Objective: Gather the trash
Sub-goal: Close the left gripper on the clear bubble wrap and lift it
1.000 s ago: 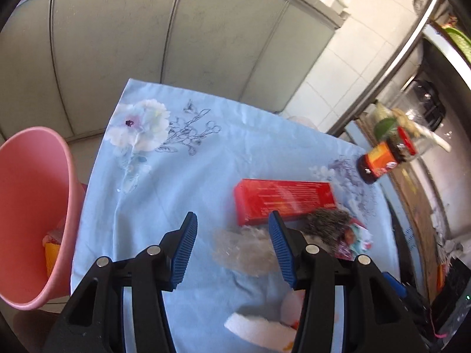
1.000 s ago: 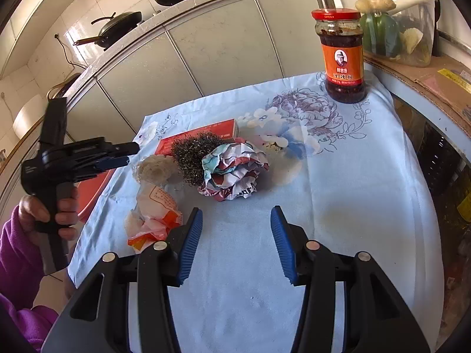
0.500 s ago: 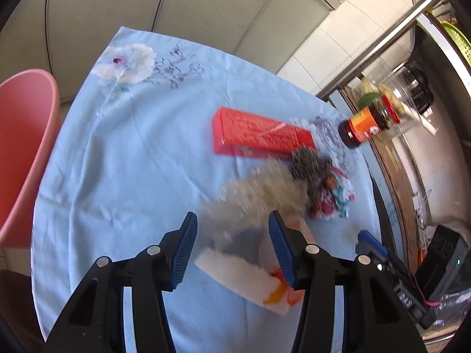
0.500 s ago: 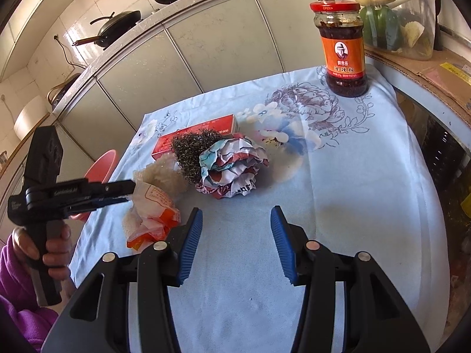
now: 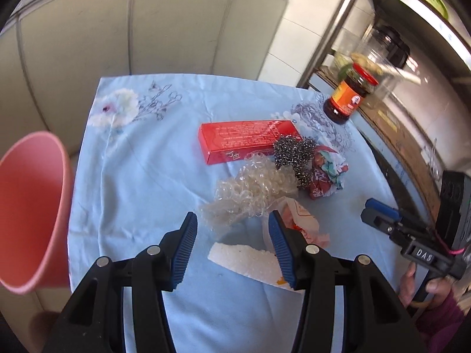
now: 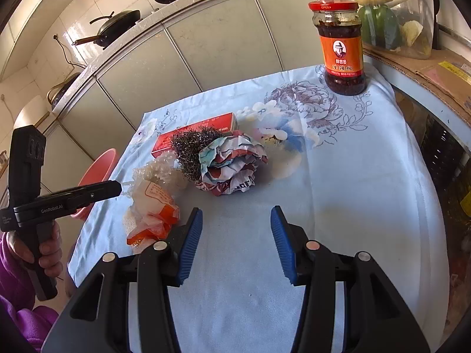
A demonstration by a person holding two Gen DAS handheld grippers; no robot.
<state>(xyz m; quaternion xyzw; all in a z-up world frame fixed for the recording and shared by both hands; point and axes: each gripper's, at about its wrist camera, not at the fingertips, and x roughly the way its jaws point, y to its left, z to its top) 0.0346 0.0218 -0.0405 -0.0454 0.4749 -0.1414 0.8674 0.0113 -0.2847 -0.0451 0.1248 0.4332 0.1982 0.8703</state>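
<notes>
On the blue floral tablecloth (image 6: 338, 191) beside grey cabinets (image 6: 223, 38), both grippers gape empty.

The cloth (image 6: 338, 194) on the table is light blue. It has white and purple flowers drawn on it with thin dark lines. The box (image 5: 250, 139) is bright red with tiny pale writing. The scrubber (image 5: 293, 153) is shiny grey. The paper ball (image 6: 232, 164) is red, white and light blue. The bag (image 5: 250, 191) is see-through and a bit yellow. The wrapper (image 6: 153, 209) is white and orange. The foam (image 5: 244, 259) is white. The bin (image 5: 29, 206) is pink. The jar (image 6: 343, 47) has a red lid, an orange label and dark red stuff inside. Both grippers (image 5: 232, 247) (image 6: 235, 241) are black with blue pads. The sleeve (image 6: 14, 279) is purple.
</notes>
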